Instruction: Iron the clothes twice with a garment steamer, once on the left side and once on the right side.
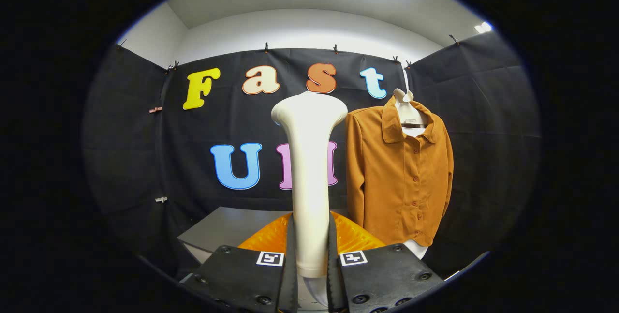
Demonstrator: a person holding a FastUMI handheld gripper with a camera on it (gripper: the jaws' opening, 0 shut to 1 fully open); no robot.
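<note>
Claw (310,260) nearest, both black fingers (251,274) closed tight on the cream garment steamer (309,177), one pad pressing each side of its handle. Square black-and-white marker tags sit on top of each finger. Steamer stands upright between the fingers, narrow handle low, flaring into a wide rounded head up top. Bottom end of the handle shows just below the grip. Right behind the fingers, an orange translucent ribbed object (353,238), partly hidden by the steamer, can't tell what it is. Beyond that a grey surface (227,228), to the left of the steamer. Farther back and right of the steamer head, the rust-orange button-front shirt (399,177) hangs on a pale hanger (410,112) against the black cloth wall (483,134), collar open, sleeves down. Steamer head is left of the shirt, apart from it.
</note>
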